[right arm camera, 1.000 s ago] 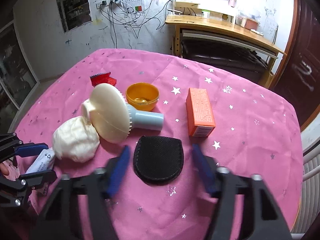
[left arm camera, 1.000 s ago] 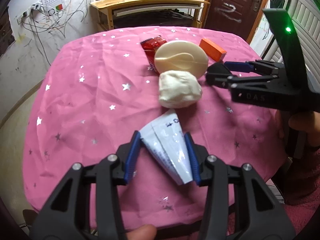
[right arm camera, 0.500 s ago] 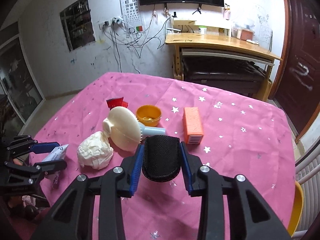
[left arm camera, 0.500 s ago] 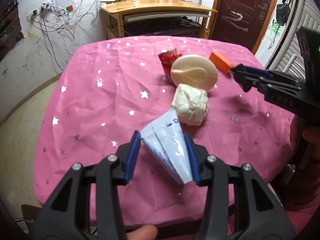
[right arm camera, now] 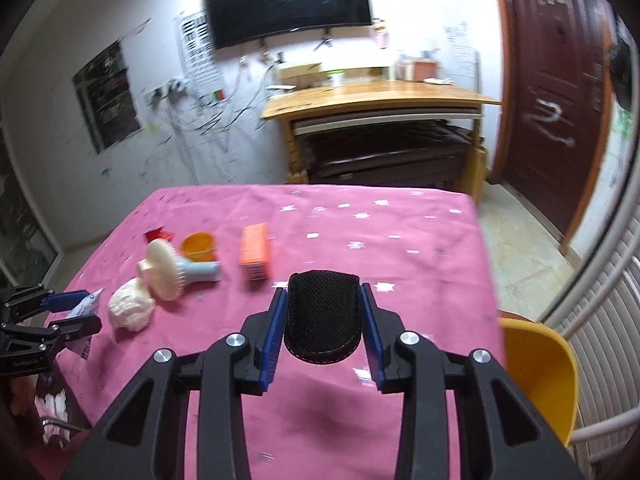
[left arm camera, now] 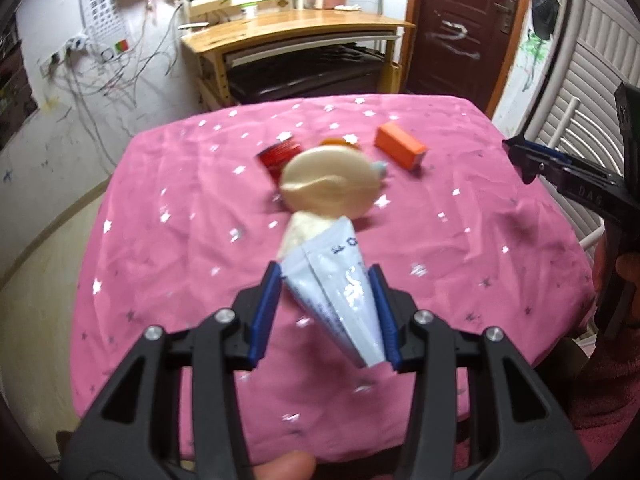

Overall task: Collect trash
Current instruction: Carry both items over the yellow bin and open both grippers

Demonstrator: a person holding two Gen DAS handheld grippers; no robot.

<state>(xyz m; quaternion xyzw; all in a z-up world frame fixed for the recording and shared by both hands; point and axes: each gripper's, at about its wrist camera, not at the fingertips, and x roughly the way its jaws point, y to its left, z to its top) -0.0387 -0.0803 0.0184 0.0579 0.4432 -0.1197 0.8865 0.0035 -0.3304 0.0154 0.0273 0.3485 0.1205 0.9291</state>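
While the left tool clamps a crinkled pale-blue foil sachet and the right tool clamps a black mesh pouch, both above the pink star-print tabletop, the slick sachet could slip; a yellow plastic bin waits at 4 o'clock, a wooden desk at 12

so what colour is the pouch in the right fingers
Black, with a mesh texture; the pouch shows best in the right wrist view.
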